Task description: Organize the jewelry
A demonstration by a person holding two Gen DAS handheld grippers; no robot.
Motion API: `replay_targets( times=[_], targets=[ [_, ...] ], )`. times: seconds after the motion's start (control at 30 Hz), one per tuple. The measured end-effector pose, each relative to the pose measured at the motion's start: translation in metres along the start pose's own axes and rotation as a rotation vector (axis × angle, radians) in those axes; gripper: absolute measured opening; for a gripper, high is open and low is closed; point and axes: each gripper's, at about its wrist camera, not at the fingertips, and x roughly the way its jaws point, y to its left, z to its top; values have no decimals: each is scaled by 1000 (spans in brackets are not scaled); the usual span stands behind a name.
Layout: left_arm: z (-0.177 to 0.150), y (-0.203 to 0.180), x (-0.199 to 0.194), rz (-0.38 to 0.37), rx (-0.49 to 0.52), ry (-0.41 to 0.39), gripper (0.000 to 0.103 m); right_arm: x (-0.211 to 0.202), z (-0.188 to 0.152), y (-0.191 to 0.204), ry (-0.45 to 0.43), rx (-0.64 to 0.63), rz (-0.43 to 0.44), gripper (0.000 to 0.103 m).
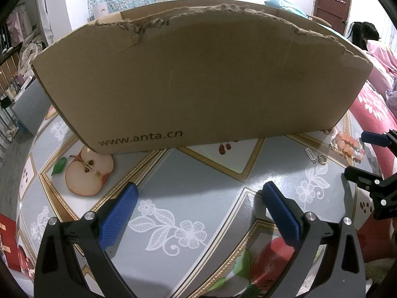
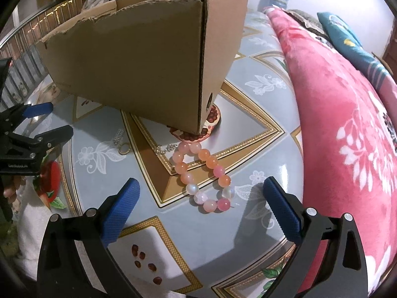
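Note:
A pink and orange bead bracelet (image 2: 203,175) lies flat on the patterned tablecloth, just ahead of my right gripper (image 2: 201,193), which stands open with nothing between its blue pads. A small silver chain (image 2: 165,149), a ring (image 2: 124,149) and a silver bar piece (image 2: 119,135) lie nearby, close to the cardboard box (image 2: 148,57). In the left wrist view my left gripper (image 1: 198,198) is open over bare cloth in front of the box (image 1: 198,79); the bracelet (image 1: 348,144), ring (image 1: 322,159) and bar piece (image 1: 310,155) show at the right. The inside of the box is hidden.
A red floral blanket (image 2: 347,124) and a teal pillow (image 2: 347,44) lie along the table's right edge. A person sits at the far right (image 1: 364,33). Shelves and furniture stand at the far left (image 1: 15,62). The tablecloth (image 1: 173,173) carries fruit and flower prints.

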Motion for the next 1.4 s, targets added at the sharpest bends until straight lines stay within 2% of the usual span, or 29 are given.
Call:
replay_targets(
  times=[0.47,0.53,0.63,0.7,0.87,0.97,1.03,1.07,1.13,1.23,1.4],
  targets=[
    [-7,-1,-2,-3,4,-13,98,1,2,1,1,17,-1,95],
    [-6,0,-2,-4,4,-10,98,-5,1,-2,-35,27,12,95],
    [-6,-3,-10,11,22,-55,98,-18,0,-9,-93,47,57,94],
    [-4,-6,-20,-28,31,-102,95,-26,-1,-12,-134,49,81,91],
    [-2,-23,-34,-127,108,-167,78,-35,-4,-16,-180,31,158,75],
    [-2,-40,-35,-187,194,-170,65,-34,-4,-15,-183,19,196,64],
    [-2,-52,-31,-215,248,-159,53,-35,-5,-14,-190,11,219,61],
    [-1,-56,-29,-229,274,-150,50,-36,-5,-12,-195,4,231,58],
    [0,-62,-25,-257,313,-135,37,-37,-8,-9,-200,-8,252,57],
    [2,-68,-18,-278,358,-118,26,-36,-10,-6,-200,-18,277,54],
    [6,-82,-7,-295,454,-87,21,-32,-9,-7,-200,-7,313,54]
  ],
)
